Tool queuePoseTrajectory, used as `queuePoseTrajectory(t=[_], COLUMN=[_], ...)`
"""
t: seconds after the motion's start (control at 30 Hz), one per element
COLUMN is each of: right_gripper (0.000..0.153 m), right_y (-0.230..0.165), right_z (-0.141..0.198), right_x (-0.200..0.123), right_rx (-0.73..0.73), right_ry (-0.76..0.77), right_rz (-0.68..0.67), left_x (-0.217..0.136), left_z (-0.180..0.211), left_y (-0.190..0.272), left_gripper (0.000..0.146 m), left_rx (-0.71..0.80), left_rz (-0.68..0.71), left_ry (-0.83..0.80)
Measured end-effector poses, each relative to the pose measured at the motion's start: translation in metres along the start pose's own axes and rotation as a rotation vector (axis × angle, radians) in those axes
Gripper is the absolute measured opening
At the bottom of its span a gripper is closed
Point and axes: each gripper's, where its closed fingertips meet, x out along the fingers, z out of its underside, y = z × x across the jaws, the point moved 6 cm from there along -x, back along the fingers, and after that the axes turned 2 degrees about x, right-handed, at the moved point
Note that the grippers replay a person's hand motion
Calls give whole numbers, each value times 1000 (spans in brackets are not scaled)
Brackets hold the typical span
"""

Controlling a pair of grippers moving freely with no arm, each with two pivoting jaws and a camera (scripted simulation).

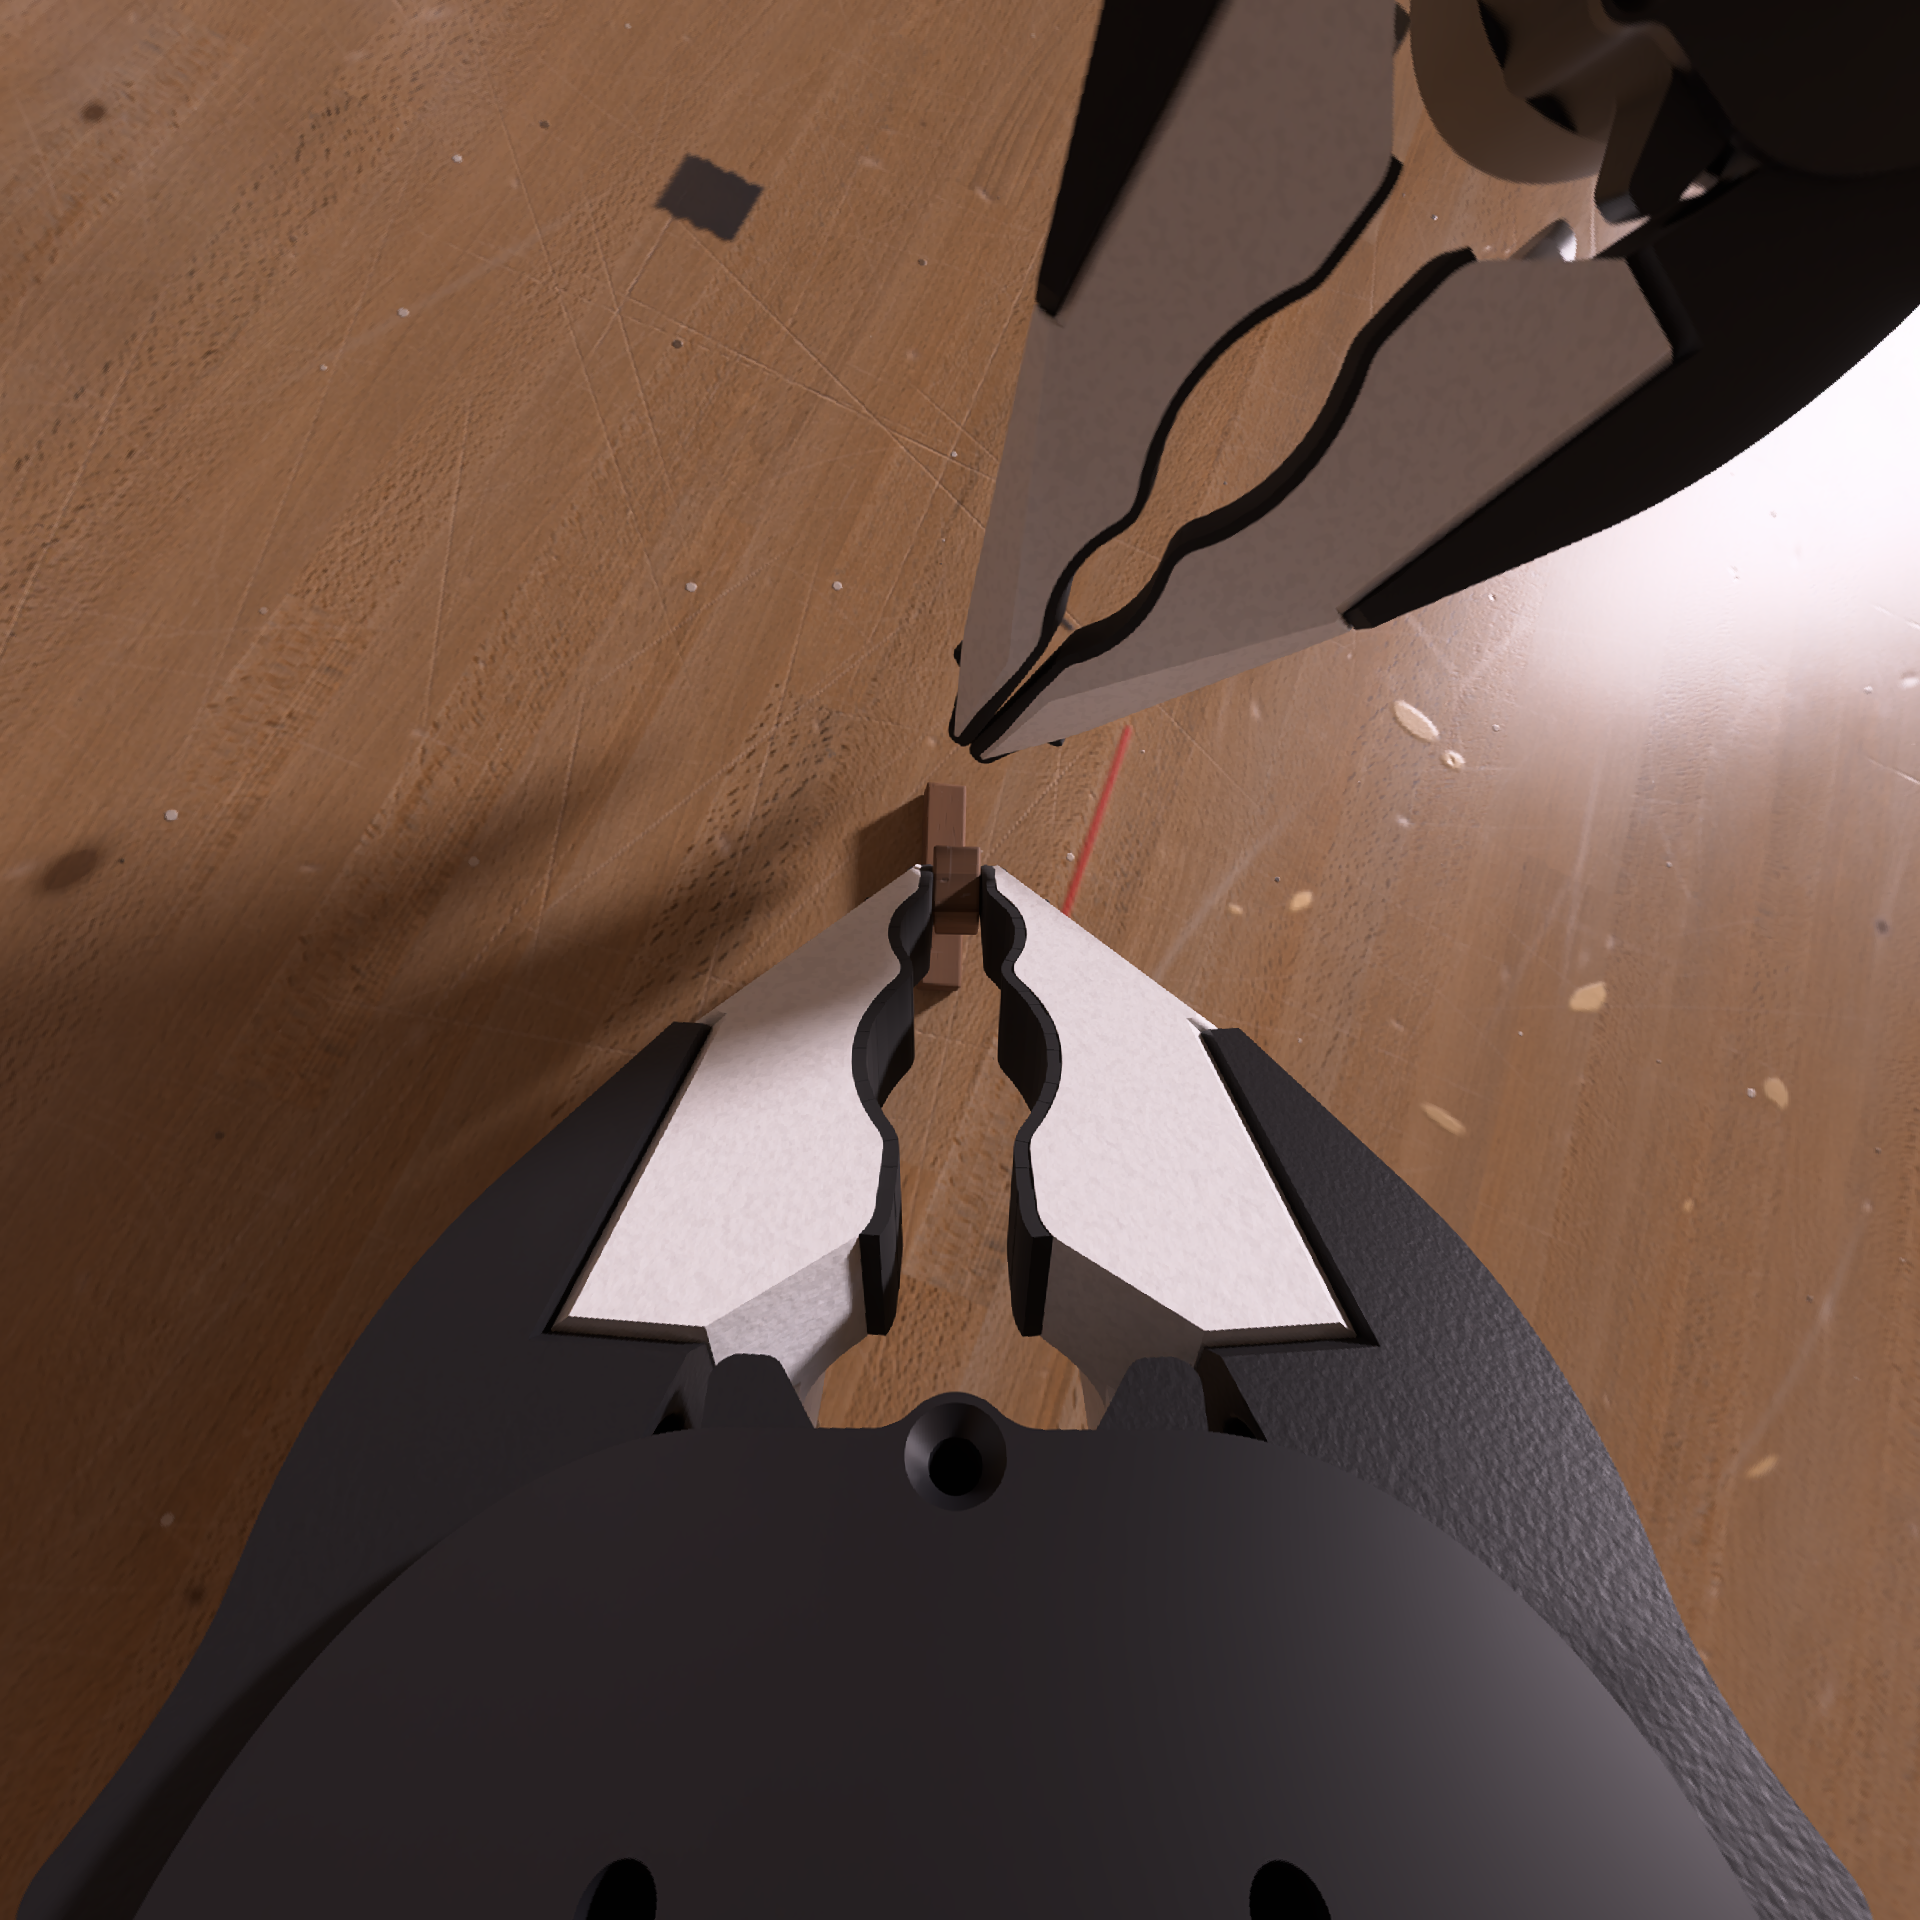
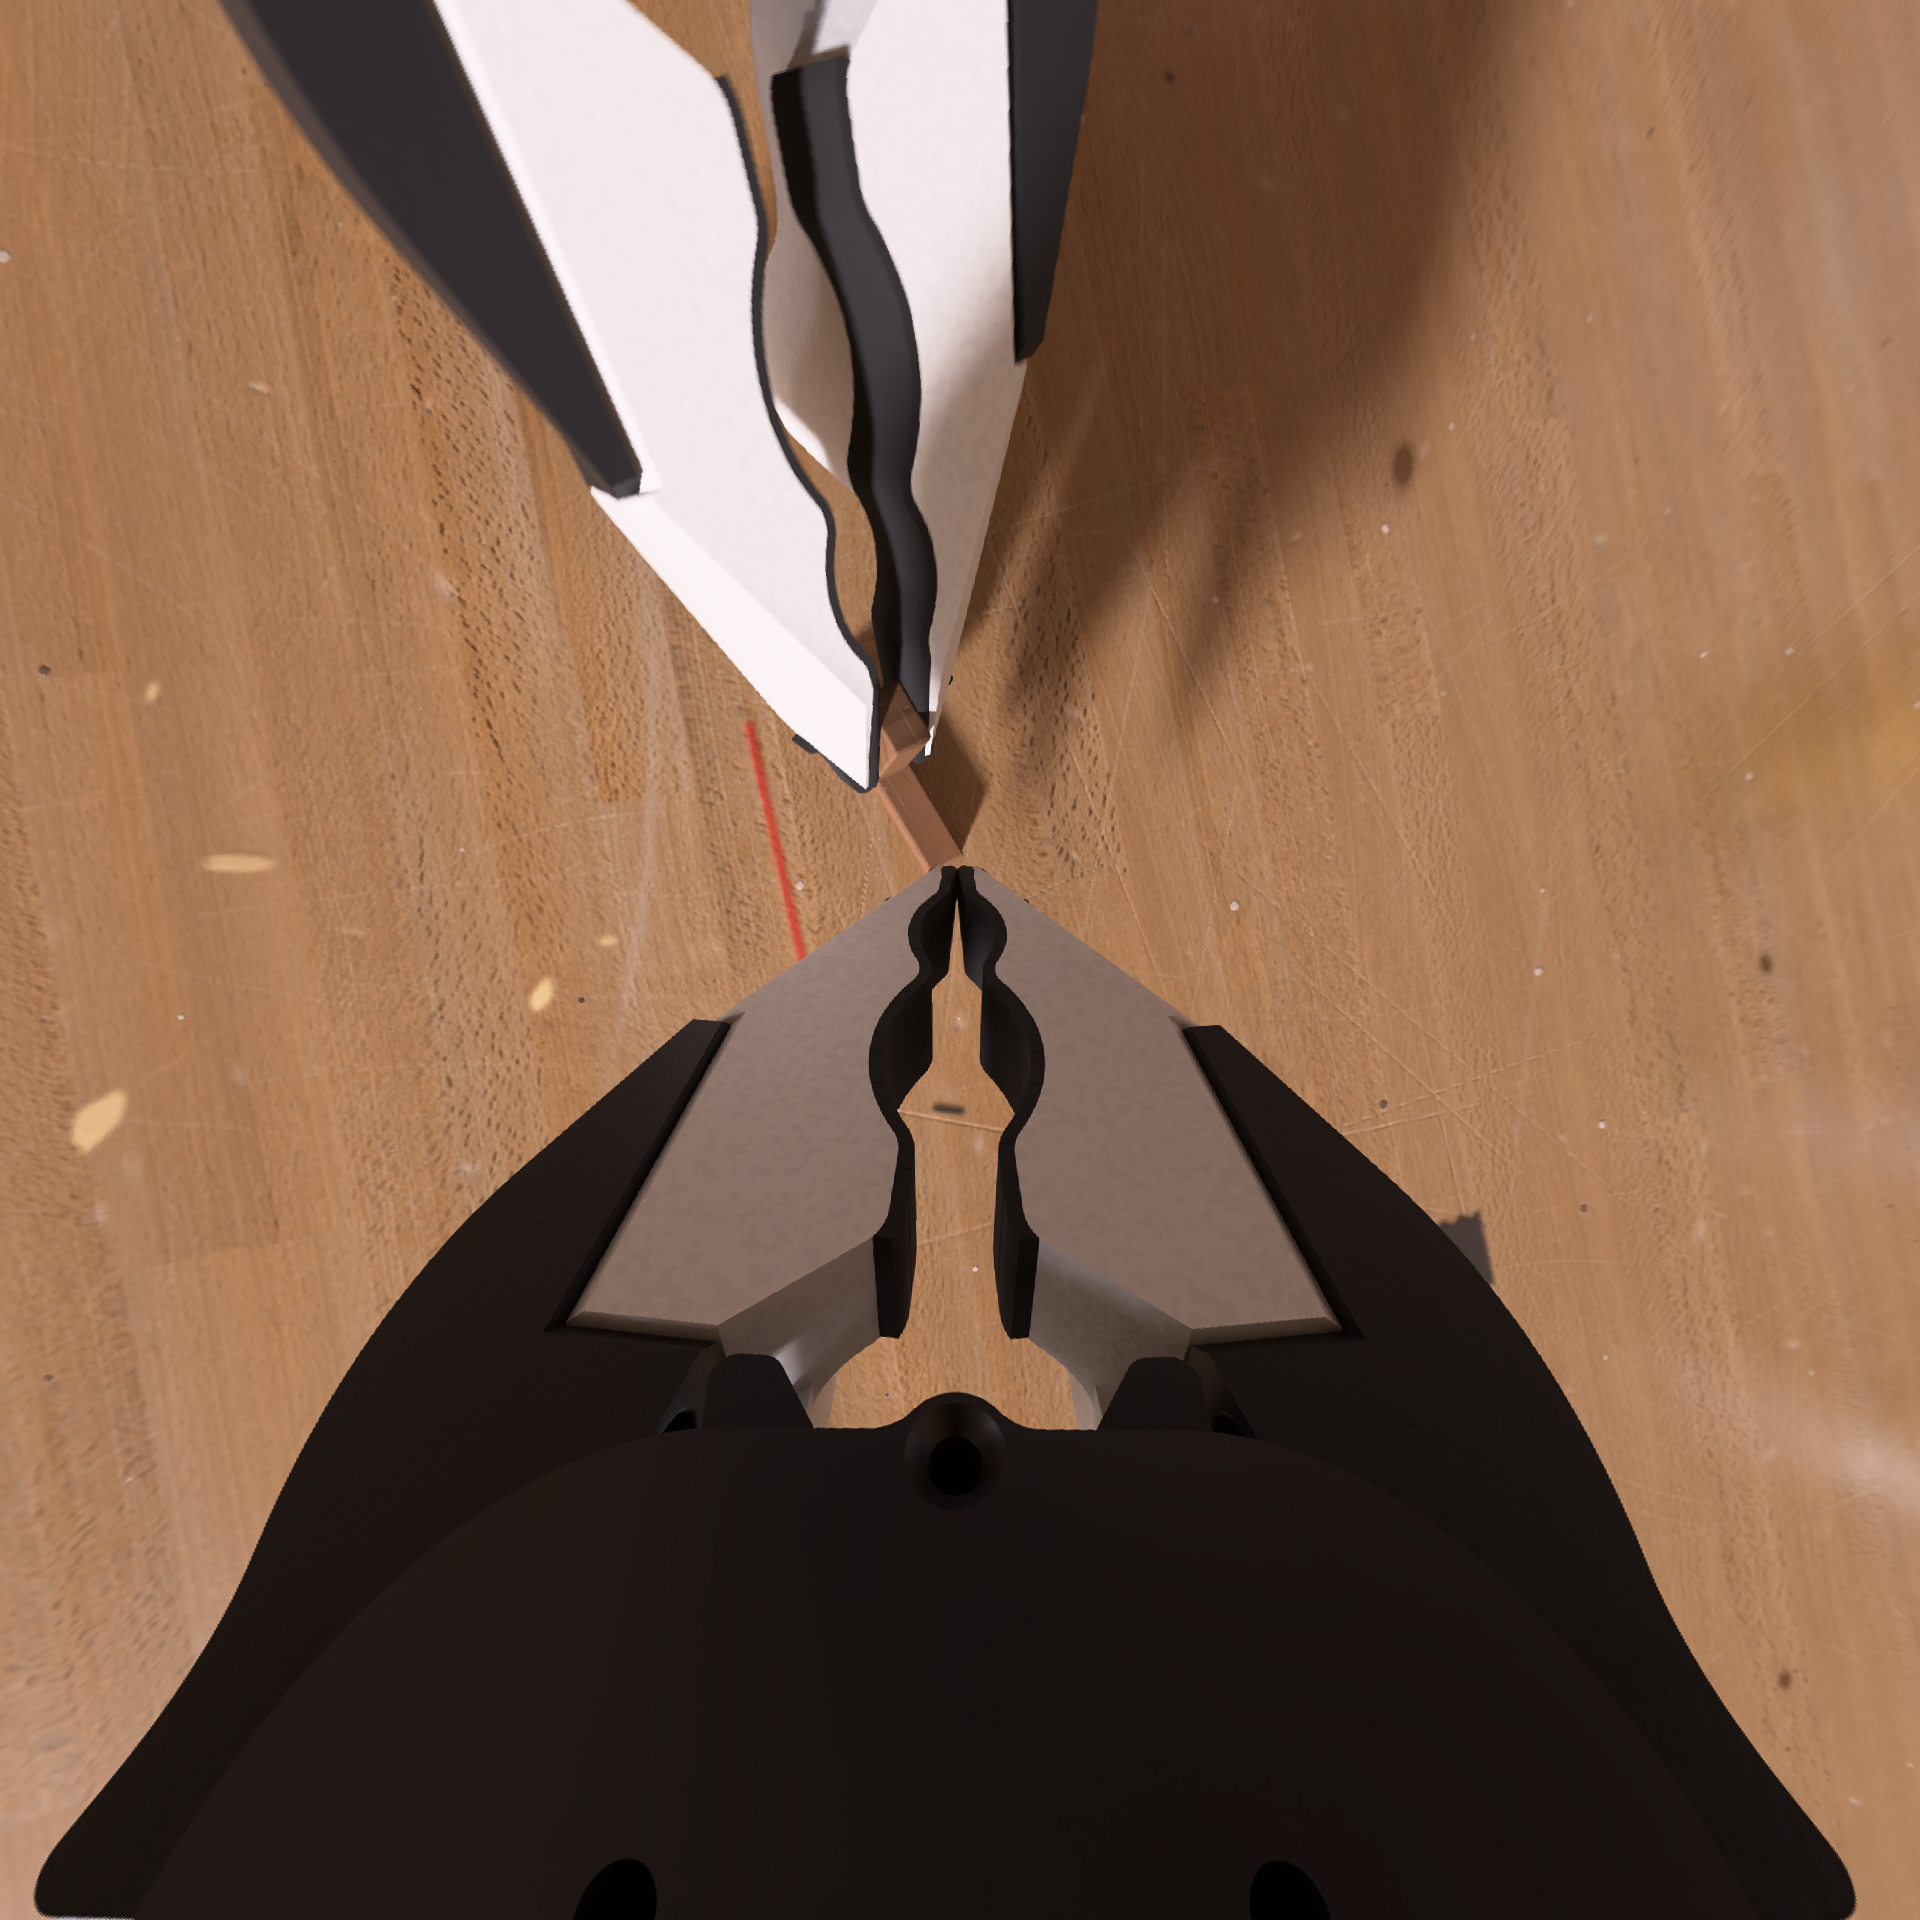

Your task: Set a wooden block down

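Observation:
My left gripper (image 1: 954,885) is shut on a small wooden block (image 1: 956,864), held at the fingertips just above the wooden table (image 1: 416,623). A second, longer wooden block (image 1: 947,816) lies on the table under it, and the held block sits across it. I cannot tell if they touch. My right gripper (image 2: 954,875) is shut and empty, with its tips close to the far end of the long block (image 2: 920,821). The right wrist view shows the left gripper (image 2: 902,746) coming from the top with the held block (image 2: 902,729). The left wrist view shows the right gripper (image 1: 971,740) at the upper right.
A thin red line (image 1: 1096,821) is marked on the table just right of the blocks and also shows in the right wrist view (image 2: 774,831). A dark square mark (image 1: 710,195) lies far left. Pale flecks (image 1: 1413,719) and glare lie to the right.

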Motion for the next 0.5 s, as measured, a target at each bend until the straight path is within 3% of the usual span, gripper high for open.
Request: queuePoseTrajectory(t=[0.5], right_gripper=[0], right_y=[10], right_z=[-5], right_x=[1], right_rx=[4], right_ry=[-73], right_rz=[-100], left_x=[6], left_z=[-1], left_y=[0], left_gripper=[8], left_rx=[11], left_rz=[16], left_ry=[24])
